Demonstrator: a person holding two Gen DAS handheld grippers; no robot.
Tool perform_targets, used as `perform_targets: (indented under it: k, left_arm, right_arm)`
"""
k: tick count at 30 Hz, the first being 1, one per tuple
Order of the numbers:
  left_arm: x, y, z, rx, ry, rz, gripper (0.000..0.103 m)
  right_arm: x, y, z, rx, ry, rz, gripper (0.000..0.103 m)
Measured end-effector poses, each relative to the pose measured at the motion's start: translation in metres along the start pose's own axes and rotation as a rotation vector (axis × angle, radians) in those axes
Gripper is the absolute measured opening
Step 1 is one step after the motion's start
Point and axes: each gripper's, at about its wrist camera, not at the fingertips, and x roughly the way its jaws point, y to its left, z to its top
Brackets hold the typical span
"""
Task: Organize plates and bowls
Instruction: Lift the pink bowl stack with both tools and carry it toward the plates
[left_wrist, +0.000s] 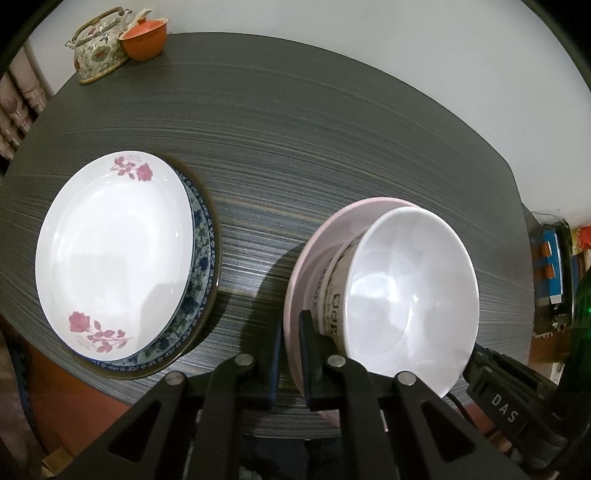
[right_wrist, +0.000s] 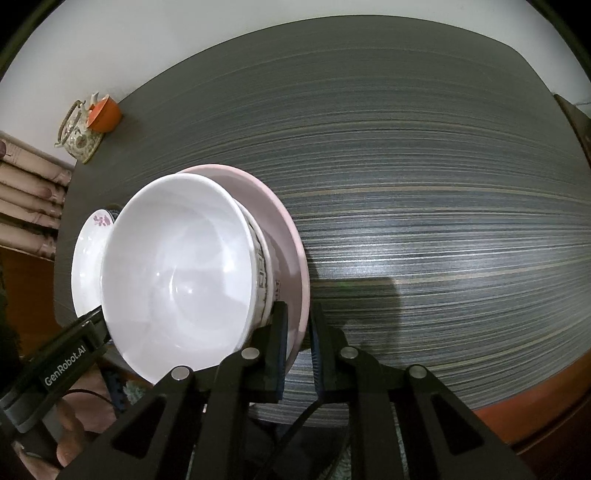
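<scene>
Clamping both sides of the pale pink round plate (left_wrist: 325, 236) is what the step rests on, and the lift is best judged from that grip. At the left edge of the dark striped table (left_wrist: 295, 129), a white shallow plate with pink rose prints (left_wrist: 110, 254) lies on a blue-and-white patterned plate (left_wrist: 201, 258), with a darker rim showing beneath them; this stack is touched by neither tool. Far off, at the back left corner, a floral teapot (left_wrist: 98, 51) and an orange cup (left_wrist: 146, 38) are seen, well apart from the work.

Near the front edge, the pink plate carries a white bowl with a printed band (left_wrist: 330, 295), and a plain white bowl (left_wrist: 410, 295) is nested in it. The left gripper (left_wrist: 288, 354) is closed narrowly on the plate's left rim, one pad above the rim and one below. The right gripper (right_wrist: 297, 336) is closed in the same way on the opposite rim, as shown in its own view.

Since the load is tall and sits loose, both hands should probably be raised together and kept level, so that the bowls are not tipped or slid. A slow carry is advised, because the rim is thin and glazed and may slip between the pads. If the pile is meant for the left stack, the bowls would likely need to be taken off first.
</scene>
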Motion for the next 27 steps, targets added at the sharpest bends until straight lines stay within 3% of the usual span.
perform_targets:
  k: [27]
  left_arm:
    - [-0.026,0.015,0.007,-0.003,-0.055,-0.009,0.007]
  right_arm:
    - [-0.016,0.017,0.006,-0.036,-0.068,-0.009,0.013]
